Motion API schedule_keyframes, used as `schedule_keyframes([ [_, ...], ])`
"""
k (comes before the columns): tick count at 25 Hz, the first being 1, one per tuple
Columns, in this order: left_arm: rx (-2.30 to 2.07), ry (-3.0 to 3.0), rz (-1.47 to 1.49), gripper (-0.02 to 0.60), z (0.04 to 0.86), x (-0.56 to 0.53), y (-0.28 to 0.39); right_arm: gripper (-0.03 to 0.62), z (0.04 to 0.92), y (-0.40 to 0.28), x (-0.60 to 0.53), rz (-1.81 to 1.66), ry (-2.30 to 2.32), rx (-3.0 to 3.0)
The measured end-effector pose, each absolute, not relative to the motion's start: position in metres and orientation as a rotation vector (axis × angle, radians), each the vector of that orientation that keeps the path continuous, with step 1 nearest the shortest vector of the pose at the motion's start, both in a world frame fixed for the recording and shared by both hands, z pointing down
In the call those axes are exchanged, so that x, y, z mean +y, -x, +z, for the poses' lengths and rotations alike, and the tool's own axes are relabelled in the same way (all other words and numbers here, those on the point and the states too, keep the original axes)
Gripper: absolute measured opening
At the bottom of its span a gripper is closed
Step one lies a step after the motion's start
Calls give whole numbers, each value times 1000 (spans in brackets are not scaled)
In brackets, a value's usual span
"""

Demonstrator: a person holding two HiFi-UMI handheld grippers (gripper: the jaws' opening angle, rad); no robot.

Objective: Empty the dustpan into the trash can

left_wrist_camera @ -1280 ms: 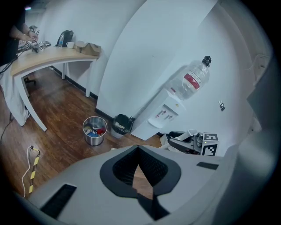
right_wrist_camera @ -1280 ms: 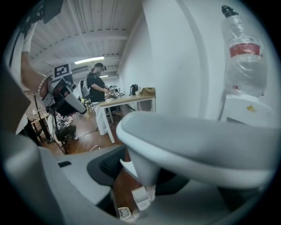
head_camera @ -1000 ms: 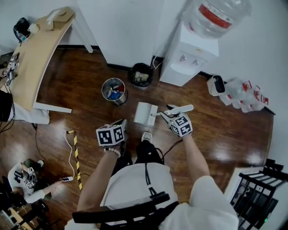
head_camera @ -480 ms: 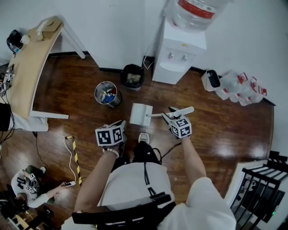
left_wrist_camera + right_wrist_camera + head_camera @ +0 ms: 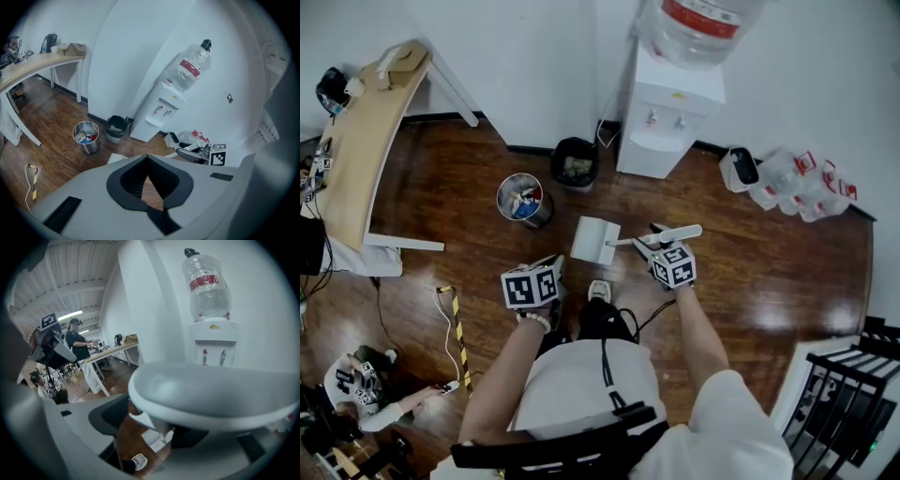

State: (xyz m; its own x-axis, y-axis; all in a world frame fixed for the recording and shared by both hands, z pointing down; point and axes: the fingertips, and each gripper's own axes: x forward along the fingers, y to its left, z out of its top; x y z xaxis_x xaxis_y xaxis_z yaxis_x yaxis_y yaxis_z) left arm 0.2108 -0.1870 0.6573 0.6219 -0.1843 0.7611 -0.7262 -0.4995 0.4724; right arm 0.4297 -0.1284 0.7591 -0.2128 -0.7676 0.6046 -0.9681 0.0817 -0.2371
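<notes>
The white dustpan point(image 5: 595, 239) sits low by the wood floor in front of the person's feet, its long pale handle point(image 5: 671, 232) reaching right. My right gripper point(image 5: 647, 247) has that handle point(image 5: 215, 392) between its jaws, which are opening; a strip of floor shows beside the left pad, and the pan point(image 5: 157, 439) hangs below. A round metal trash can point(image 5: 523, 199) holding colourful rubbish stands up-left of the dustpan, also in the left gripper view as the can point(image 5: 86, 137). My left gripper point(image 5: 557, 272) hovers left of the dustpan, its jaws point(image 5: 147, 161) shut and empty.
A black bin point(image 5: 575, 162) and a water dispenser point(image 5: 670, 112) stand against the wall. A wooden table point(image 5: 356, 141) fills the left. A striped tape and cable point(image 5: 455, 319) lie on the floor near a seated person point(image 5: 356, 389). White packs point(image 5: 797, 183) and a black rack point(image 5: 844, 403) are right.
The head view has slid slightly. My left gripper has drifted a little to the right relative to the metal can. The dustpan stays at my right gripper.
</notes>
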Motion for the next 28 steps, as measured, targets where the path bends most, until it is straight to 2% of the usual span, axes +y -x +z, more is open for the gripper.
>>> schedule_keyframes([
  [2,-721,-2009,823,-11,658,-186,-209,310,764,-427,-132,908,-1739,-2028],
  [7,-731,-2002,820,-11,659,-185,-203,393,780,-433,-132,954,-1828,-1950],
  [13,-723,-2005,832,-11,661,-188,-201,463,786,-450,-128,1006,-1917,-1910],
  [28,-699,-2030,812,-11,662,-175,-194,474,792,-426,-75,1056,-1875,-1892],
])
